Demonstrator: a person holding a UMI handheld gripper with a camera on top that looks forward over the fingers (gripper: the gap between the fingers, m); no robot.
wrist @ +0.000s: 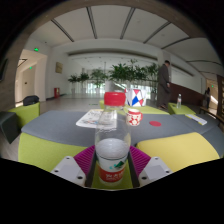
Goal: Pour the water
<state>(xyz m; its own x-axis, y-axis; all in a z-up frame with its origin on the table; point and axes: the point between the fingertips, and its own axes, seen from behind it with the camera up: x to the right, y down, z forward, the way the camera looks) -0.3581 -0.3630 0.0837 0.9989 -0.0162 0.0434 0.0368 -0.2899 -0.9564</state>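
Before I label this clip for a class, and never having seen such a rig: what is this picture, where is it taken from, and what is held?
There is no robot arm here. A person carries a hand-held gripper with two fingers, and the one picture comes from a wide-angle camera riding on it, looking forward along those fingers. The pink pads are parts of the fingers. Between them stands a clear bottle with a red cap, and both fingers seem to press on it, so it looks held. Beyond it a grey table bears a small cup, papers and a red lid. Farther off are plants and a person in a large hall.
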